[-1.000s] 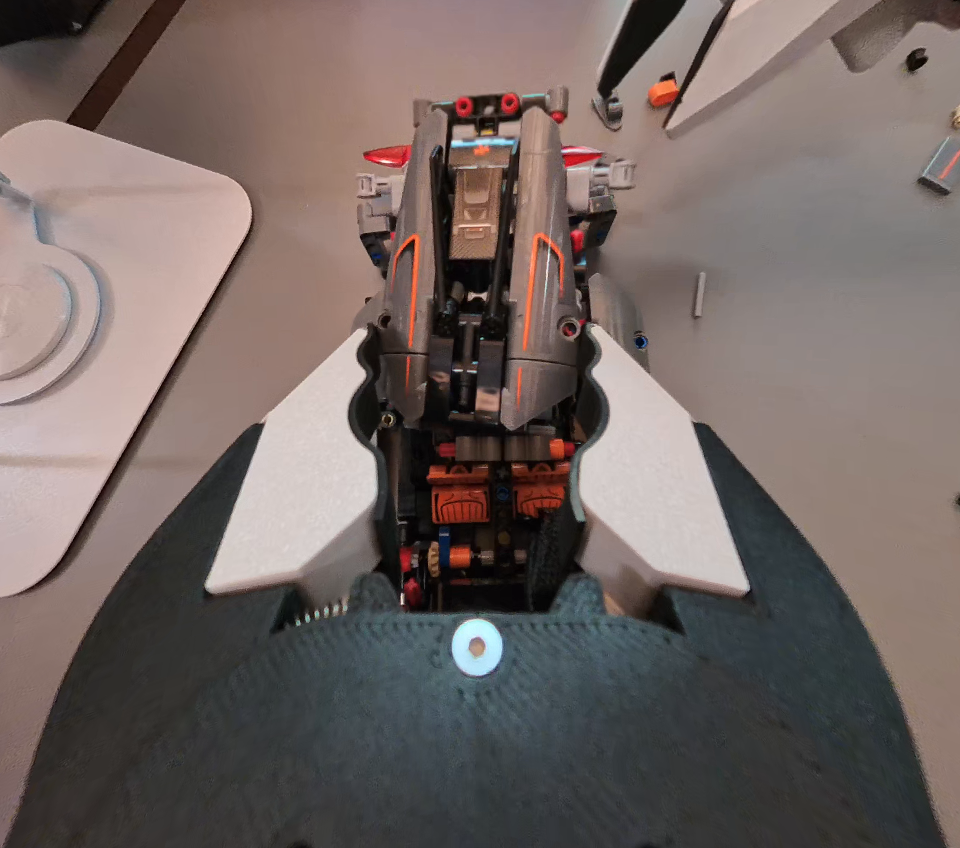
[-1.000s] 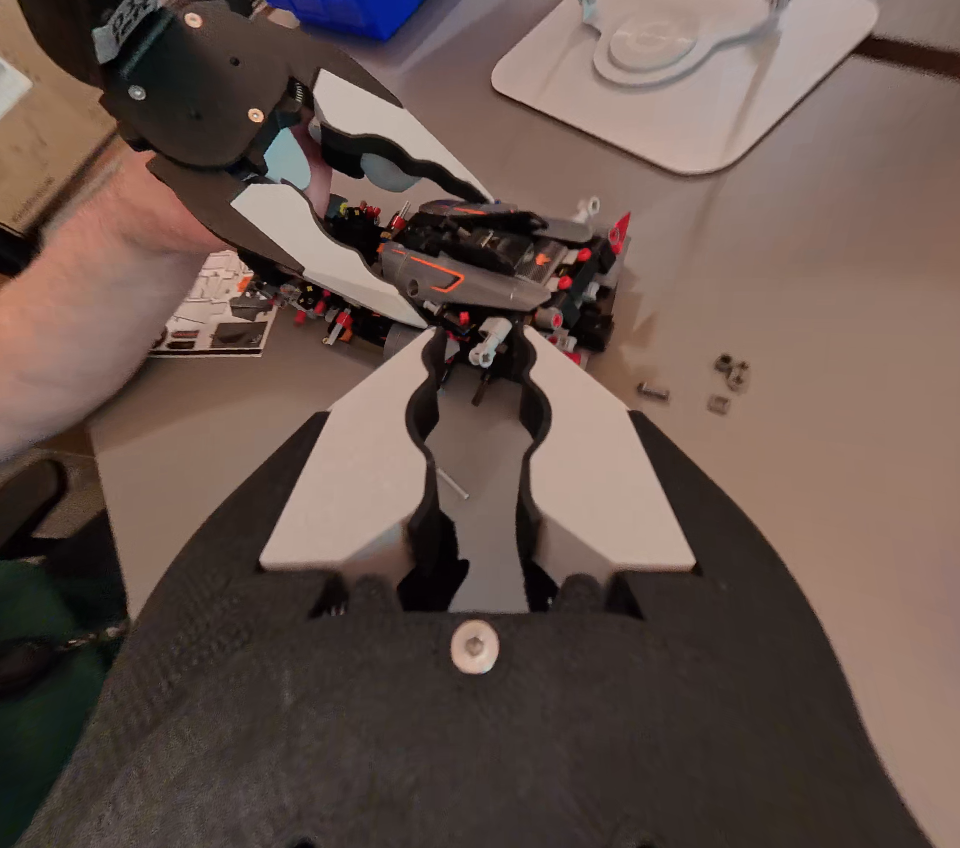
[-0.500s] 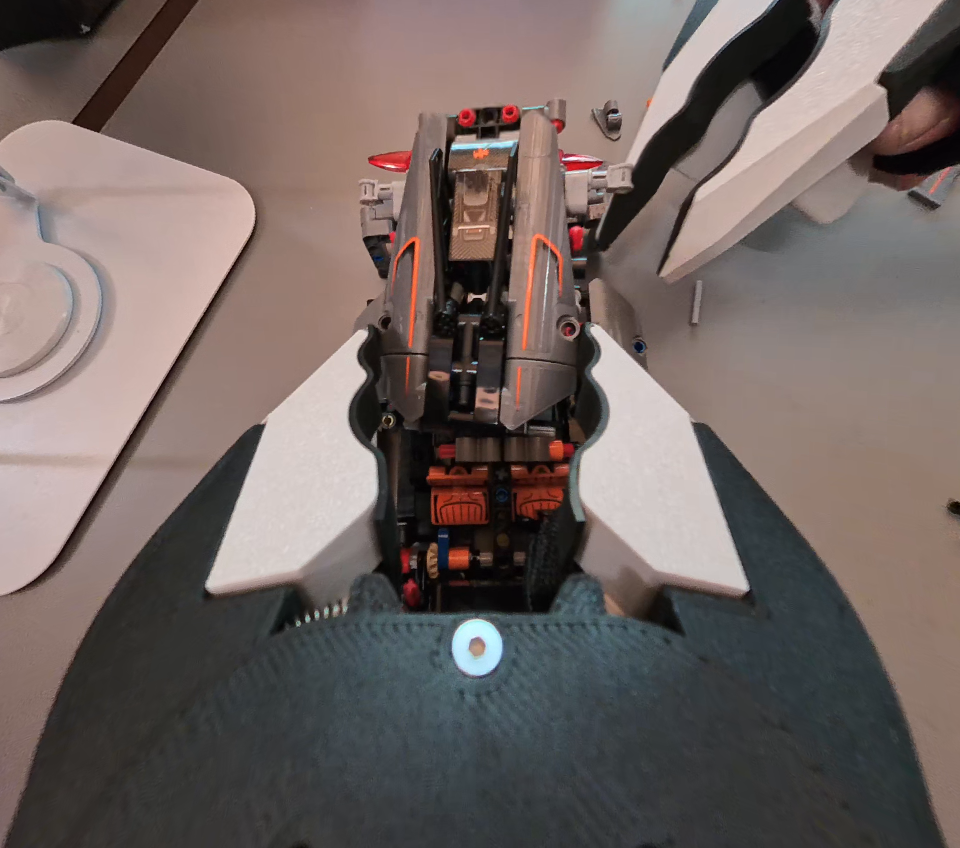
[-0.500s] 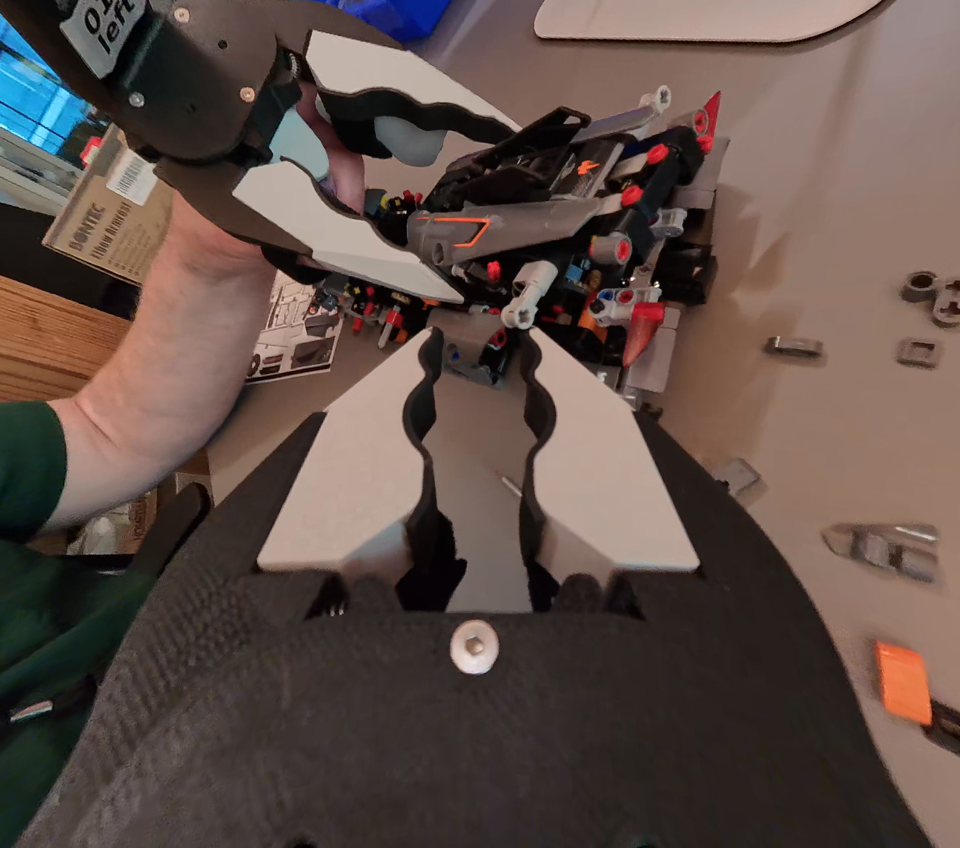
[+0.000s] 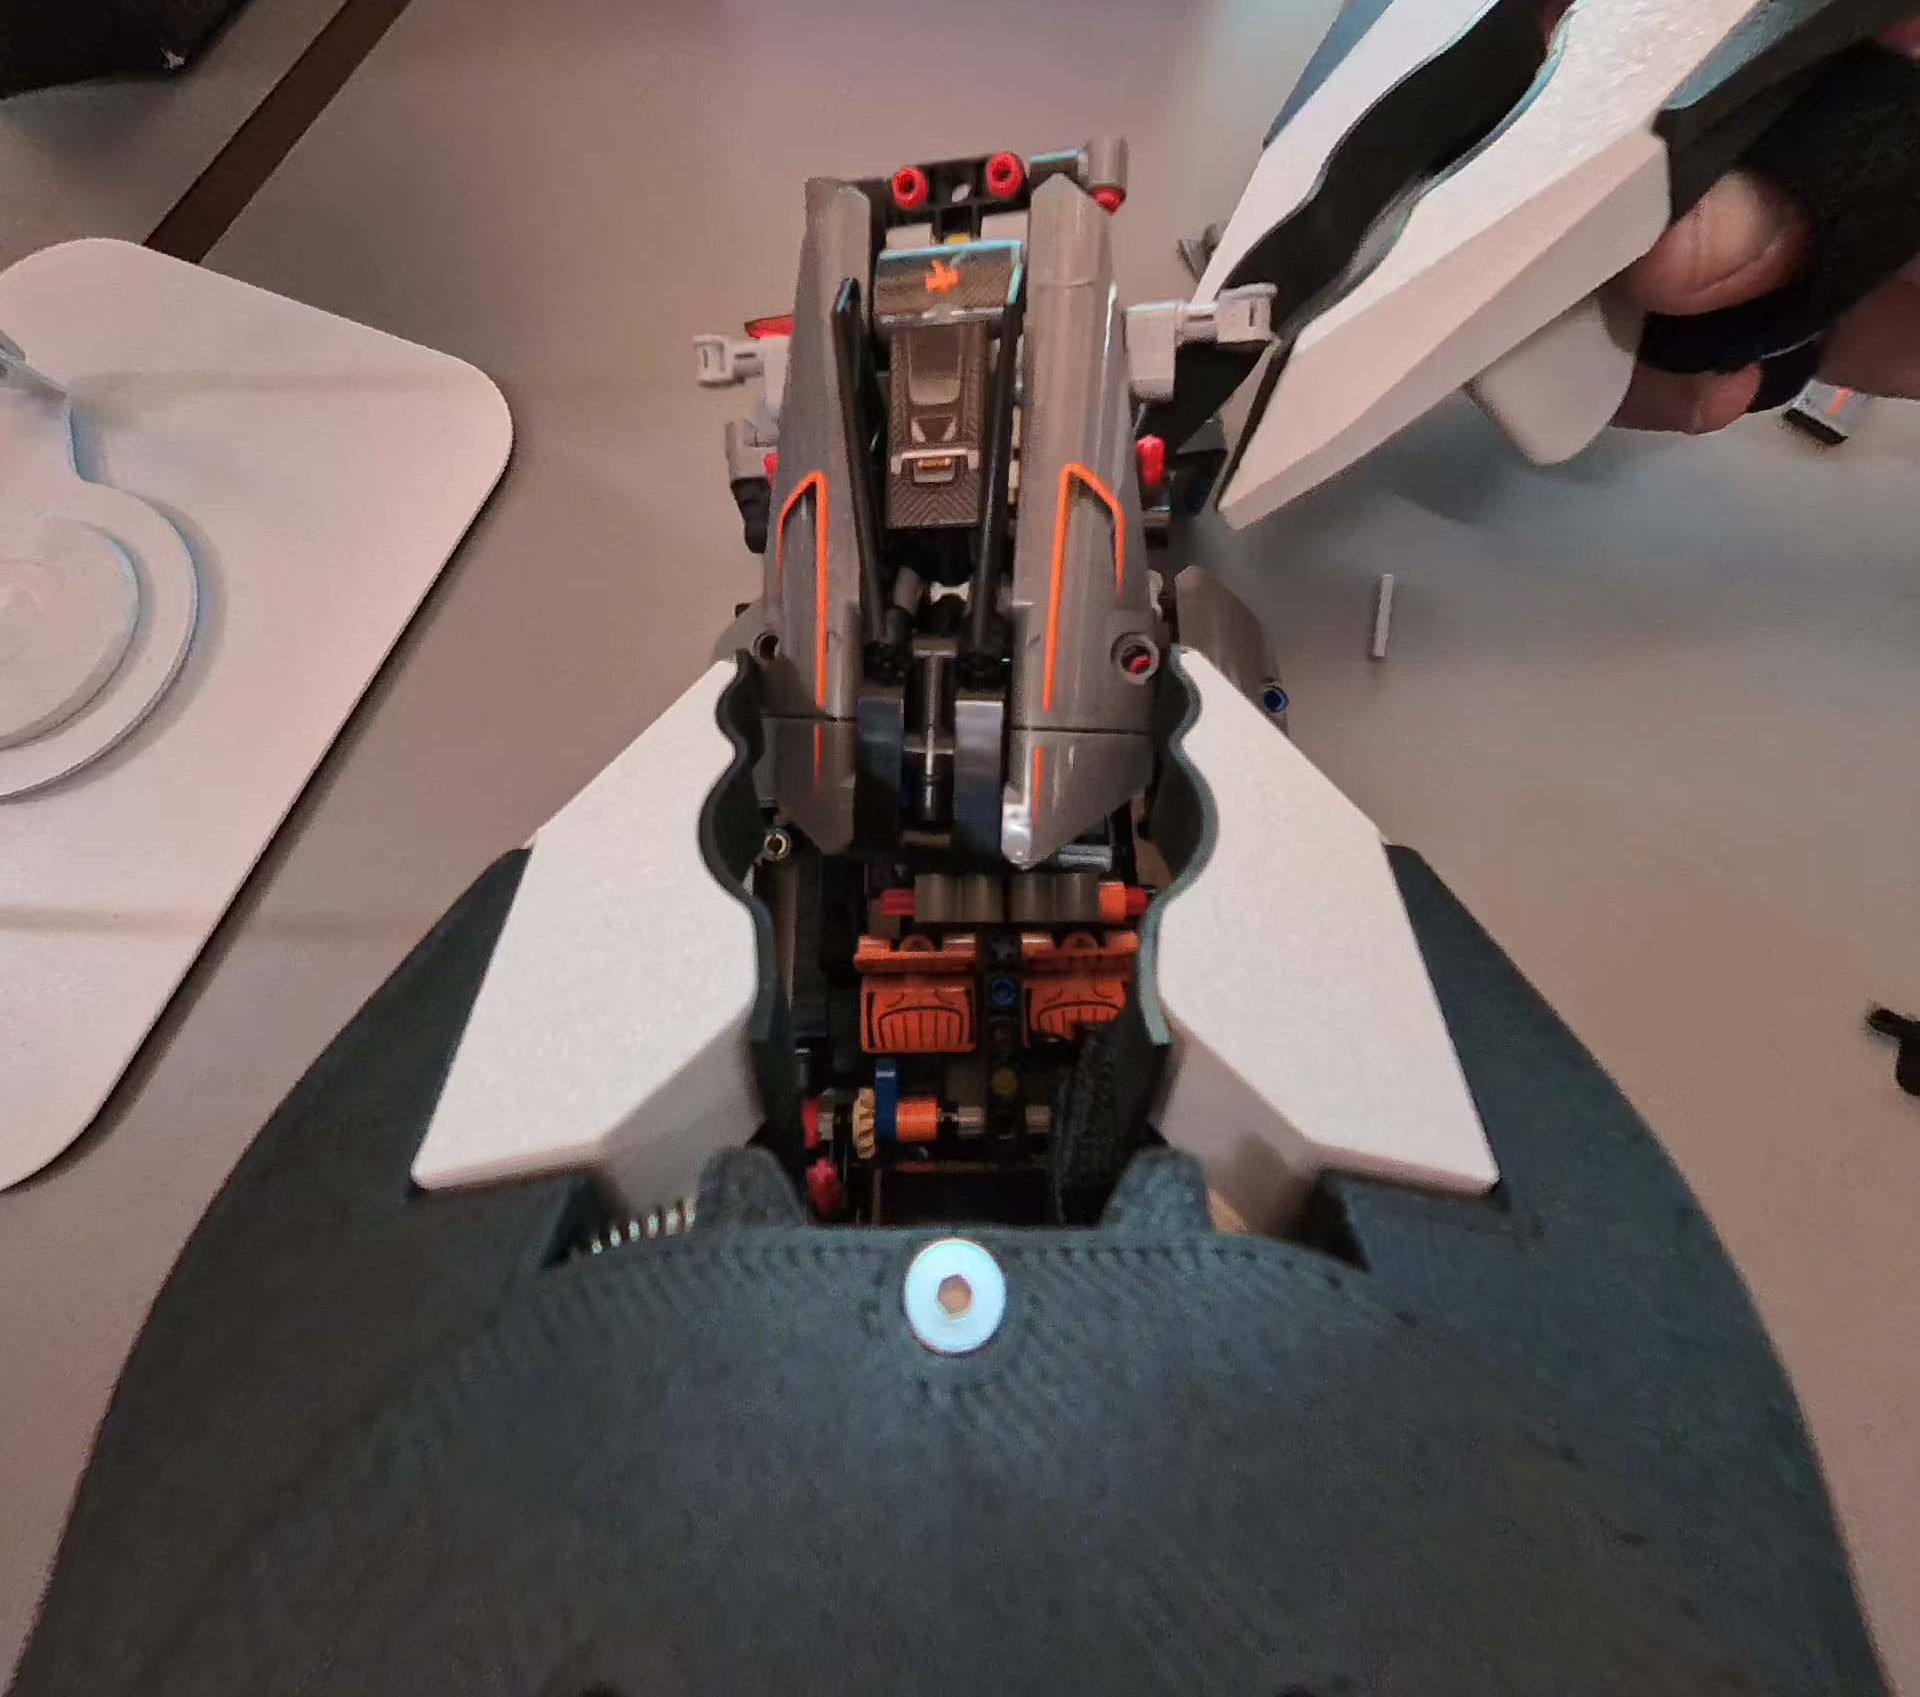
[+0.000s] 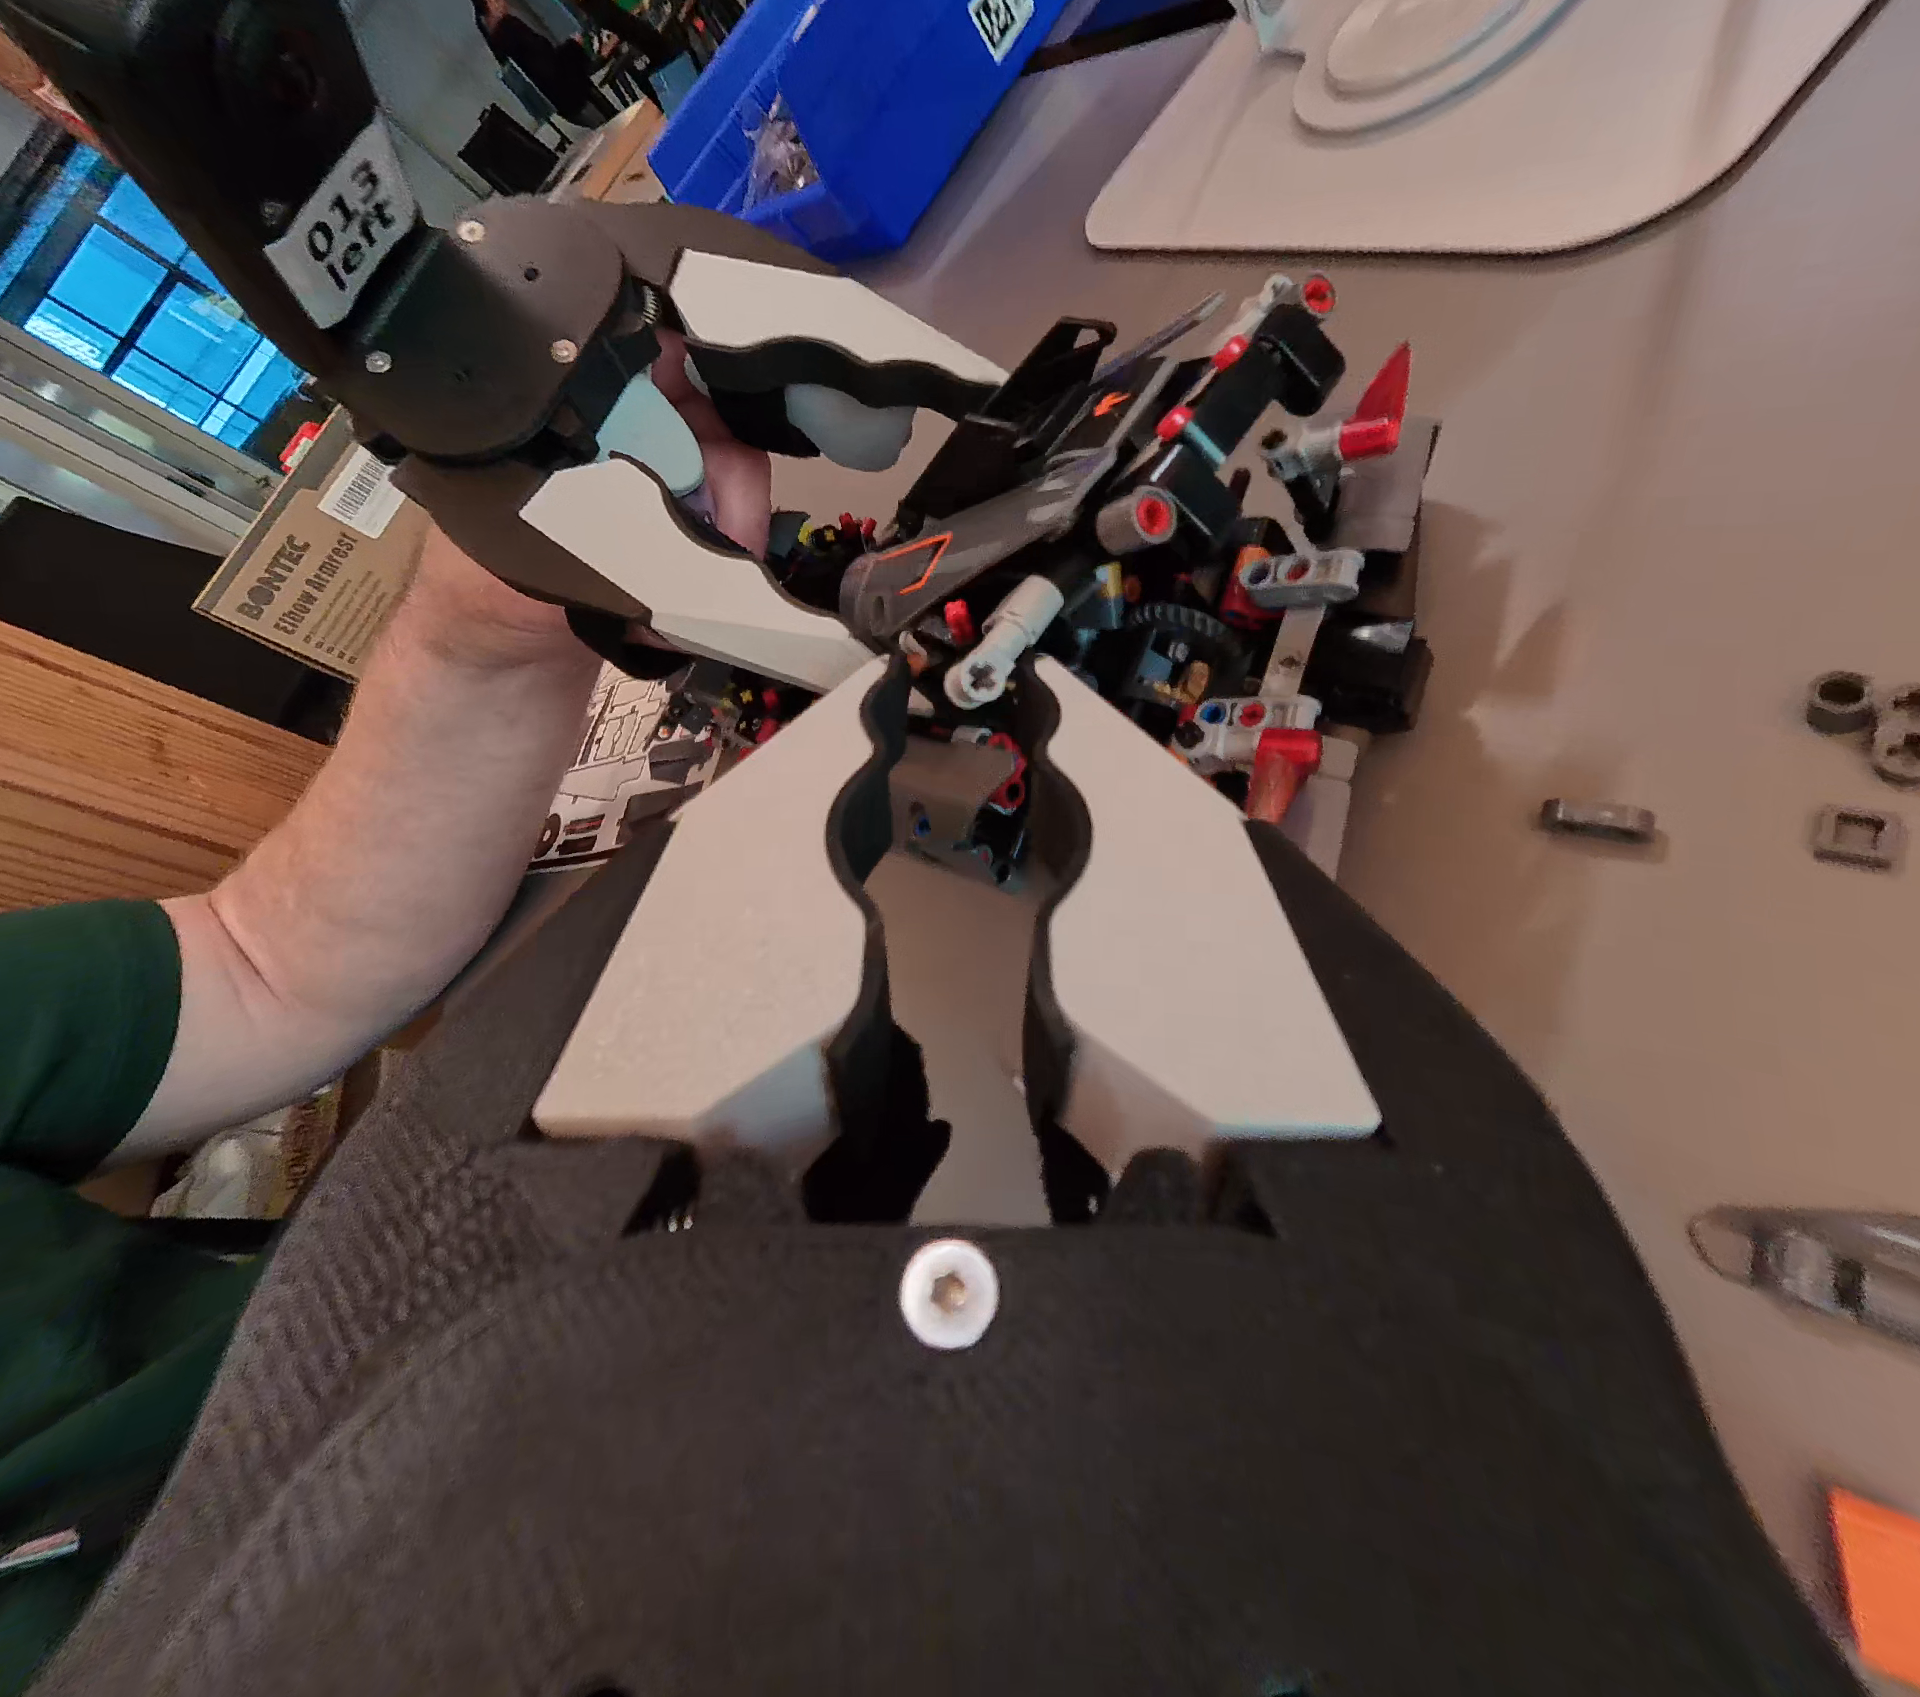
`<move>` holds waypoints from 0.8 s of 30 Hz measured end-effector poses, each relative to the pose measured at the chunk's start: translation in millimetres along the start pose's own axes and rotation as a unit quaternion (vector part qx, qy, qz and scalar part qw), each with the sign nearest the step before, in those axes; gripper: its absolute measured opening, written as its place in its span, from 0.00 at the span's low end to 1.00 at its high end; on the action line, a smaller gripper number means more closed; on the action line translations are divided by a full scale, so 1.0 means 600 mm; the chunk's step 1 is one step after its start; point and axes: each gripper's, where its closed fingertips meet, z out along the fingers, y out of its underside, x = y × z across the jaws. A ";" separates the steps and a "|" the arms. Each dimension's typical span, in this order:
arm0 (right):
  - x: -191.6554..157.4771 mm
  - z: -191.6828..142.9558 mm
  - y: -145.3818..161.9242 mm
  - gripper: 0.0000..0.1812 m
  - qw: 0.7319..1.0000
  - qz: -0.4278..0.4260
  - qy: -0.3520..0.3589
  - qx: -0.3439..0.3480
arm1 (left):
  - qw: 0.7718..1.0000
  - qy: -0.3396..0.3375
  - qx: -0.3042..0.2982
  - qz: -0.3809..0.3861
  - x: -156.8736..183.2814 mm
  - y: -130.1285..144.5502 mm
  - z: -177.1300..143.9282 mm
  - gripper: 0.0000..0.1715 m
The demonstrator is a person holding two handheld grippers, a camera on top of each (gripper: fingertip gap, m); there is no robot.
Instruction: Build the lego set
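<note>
Bodywork largely assembled: left gripper (image 5: 951, 774) fingers clamped on the grey-and-orange Lego car (image 5: 951, 504), right gripper (image 6: 961, 691) fingers apart beside its white axle pin (image 6: 1003, 645), loose grey pieces (image 6: 1855, 837) remaining on the counter (image 5: 1558, 816).

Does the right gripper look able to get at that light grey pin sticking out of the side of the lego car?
Probably yes. The right gripper is open, with the light grey pin just past its fingertips and nothing between them. The left gripper clamps the lego car farther along, clear of that side.
</note>
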 end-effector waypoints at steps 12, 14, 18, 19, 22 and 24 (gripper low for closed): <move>0.001 0.006 -0.015 0.10 0.999 -0.029 0.016 0.015 | 1.000 0.002 0.007 -0.004 0.000 -0.002 -0.003 0.43; 0.001 0.008 -0.016 0.11 0.999 -0.028 0.014 0.015 | 1.000 0.005 0.008 -0.007 0.000 -0.002 -0.003 0.43; 0.001 0.011 -0.017 0.11 0.999 -0.030 0.015 0.015 | 1.000 0.004 0.009 -0.006 -0.001 -0.002 -0.004 0.43; 0.000 0.011 -0.018 0.11 0.999 -0.030 0.014 0.015 | 1.000 0.004 0.009 -0.006 -0.001 -0.002 -0.004 0.43; 0.000 0.012 -0.019 0.11 0.999 -0.034 0.015 0.012 | 1.000 0.004 0.010 -0.007 -0.001 -0.003 -0.004 0.43; 0.000 0.012 -0.019 0.11 0.999 -0.035 0.016 0.009 | 1.000 0.003 0.010 -0.007 -0.001 -0.002 -0.004 0.43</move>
